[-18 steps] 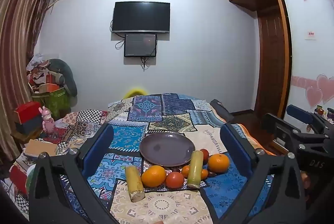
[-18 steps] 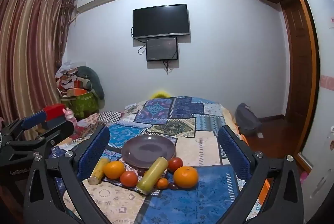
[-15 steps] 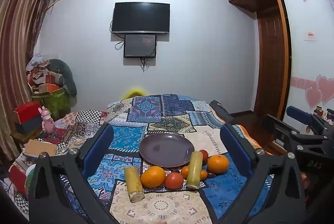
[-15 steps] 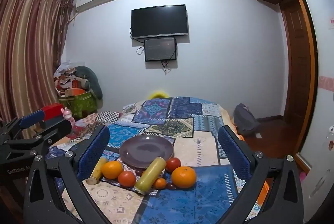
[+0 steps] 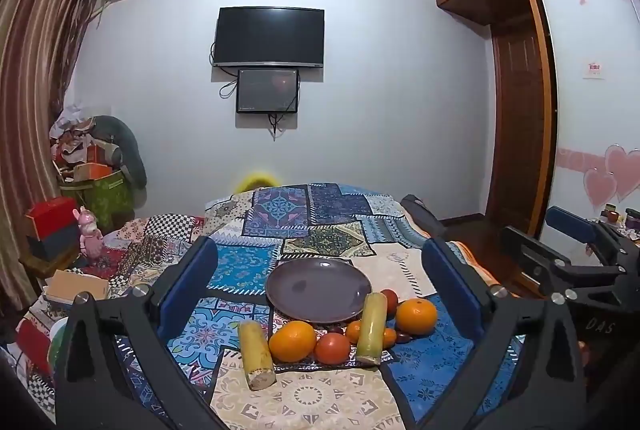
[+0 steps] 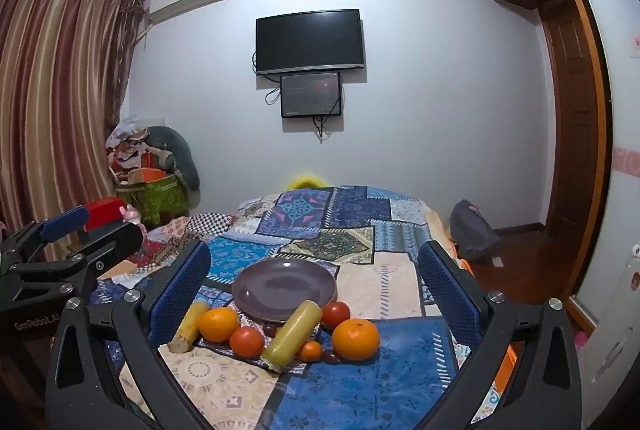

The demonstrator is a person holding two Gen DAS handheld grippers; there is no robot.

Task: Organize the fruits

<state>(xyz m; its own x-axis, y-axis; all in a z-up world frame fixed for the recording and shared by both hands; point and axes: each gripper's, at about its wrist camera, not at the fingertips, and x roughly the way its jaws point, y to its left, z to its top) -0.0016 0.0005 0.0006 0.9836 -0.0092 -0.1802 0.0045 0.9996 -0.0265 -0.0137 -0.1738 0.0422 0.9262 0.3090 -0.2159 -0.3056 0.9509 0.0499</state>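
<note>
On the bed (image 5: 260, 270), covered by a patchwork quilt, the fruit lies in a loose row along the near rim of the empty purple plate (image 5: 318, 288), ahead of and below both pairs of jaws. Taking the row from the left: a stubby yellow stalk (image 5: 256, 354) with its long axis running towards the camera, an orange (image 5: 292, 340) touching it, a red tomato (image 5: 332, 347), a greener stalk (image 5: 372, 328) pointing away to the plate's rim with small orange fruits just beside it, then a second orange (image 5: 416, 315) with another tomato (image 5: 390, 301) behind. The left gripper (image 5: 320, 290) hangs with its jaws spread wide and nothing between the pads; in its view the row sits squarely in the gap, the left stalk and first orange nearest. The right gripper (image 6: 314, 290) is likewise wide open and empty; from it the second orange (image 6: 356, 340) lies closest, slightly right of centre, and the green stalk (image 6: 292, 334) slants across the middle. I judge each hand best placed for its own end of the row, with the stalks needing a grip across their width. Nothing is on the plate yet. Around the bed: striped curtains (image 6: 52, 101) at the left, a wall television (image 6: 310, 39) straight ahead, a wooden wardrobe (image 5: 516, 109) at the right.
</note>
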